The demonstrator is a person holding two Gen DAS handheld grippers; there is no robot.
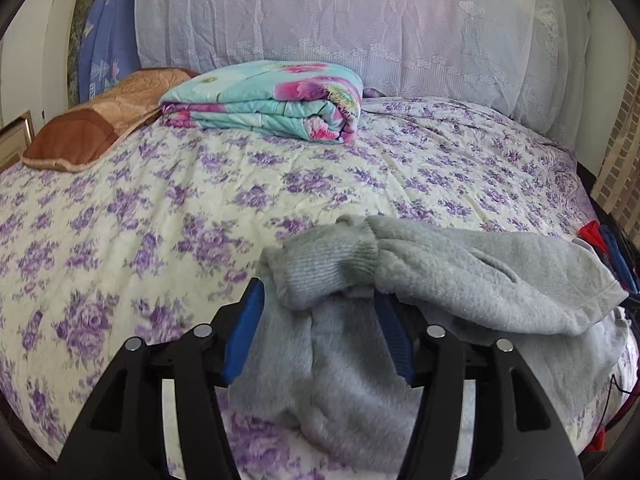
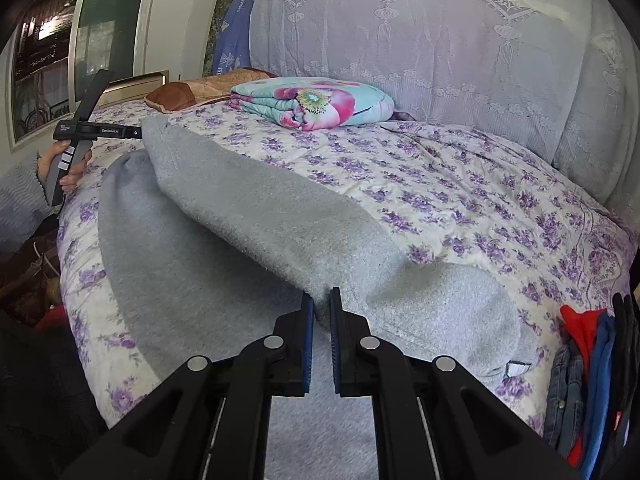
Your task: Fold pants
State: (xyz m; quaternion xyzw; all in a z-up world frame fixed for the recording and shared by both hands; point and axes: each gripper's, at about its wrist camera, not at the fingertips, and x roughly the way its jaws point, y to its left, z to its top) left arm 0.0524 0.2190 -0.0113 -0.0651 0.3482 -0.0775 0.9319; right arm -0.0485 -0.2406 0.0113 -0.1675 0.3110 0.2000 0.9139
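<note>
Grey fleece pants [image 2: 248, 216] lie lengthwise across the flowered bed sheet [image 2: 460, 184], one layer folded over the other, with a white label [image 2: 517, 370] at the near right end. My right gripper [image 2: 321, 304] is shut on the folded edge of the pants near that end. In the left wrist view the ribbed cuffs [image 1: 332, 264] rest on the rest of the pants [image 1: 480, 276]. My left gripper [image 1: 318, 292] stands open around the cuffs, with cloth between its blue pads [image 1: 244, 336] but not squeezed. A hand [image 2: 68, 172] holds the left tool at the far left.
A folded floral quilt [image 1: 272, 104] and a brown pillow [image 1: 100, 120] lie at the back of the bed. Behind them rises a bedding pile under a lace cover [image 1: 360, 32]. Folded clothes [image 2: 588, 364] are stacked off the bed's right edge. A window [image 2: 80, 40] is at the left.
</note>
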